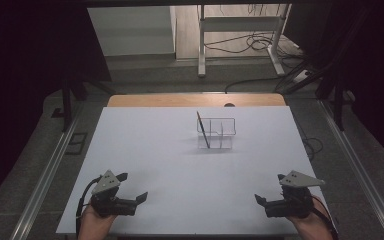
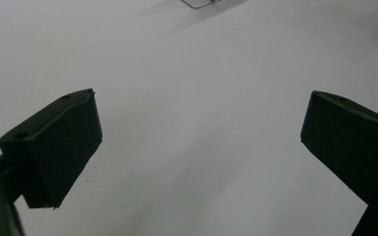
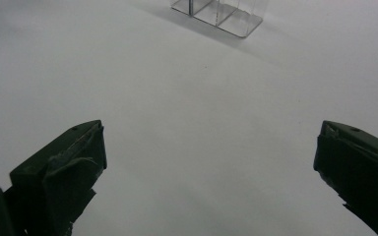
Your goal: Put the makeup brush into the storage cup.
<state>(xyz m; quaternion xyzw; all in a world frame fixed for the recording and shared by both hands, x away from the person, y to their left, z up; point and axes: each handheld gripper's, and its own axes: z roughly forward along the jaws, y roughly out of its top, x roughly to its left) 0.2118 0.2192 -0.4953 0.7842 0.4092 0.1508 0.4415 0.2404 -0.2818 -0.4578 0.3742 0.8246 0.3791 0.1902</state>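
A clear acrylic organizer (image 1: 220,133) with a few compartments stands on the white table top (image 1: 170,150), right of centre toward the back. A thin dark pencil (image 1: 203,130) leans upright in its left compartment. My left gripper (image 1: 134,185) rests at the front left, held by a hand, jaws wide apart and empty. My right gripper (image 1: 270,188) sits at the front right, also spread and empty. In the left gripper view the gripper (image 2: 202,113) faces bare table, with the organizer's corner (image 2: 199,3) at the top edge. The right gripper (image 3: 209,137) points toward the organizer's base (image 3: 221,12).
A wooden strip (image 1: 195,100) borders the table's far edge, with a small dark object (image 1: 228,105) on it. Behind, a white metal stand (image 1: 240,30) and loose cables (image 1: 260,45) lie on the floor. Metal rails (image 1: 45,175) run along both sides.
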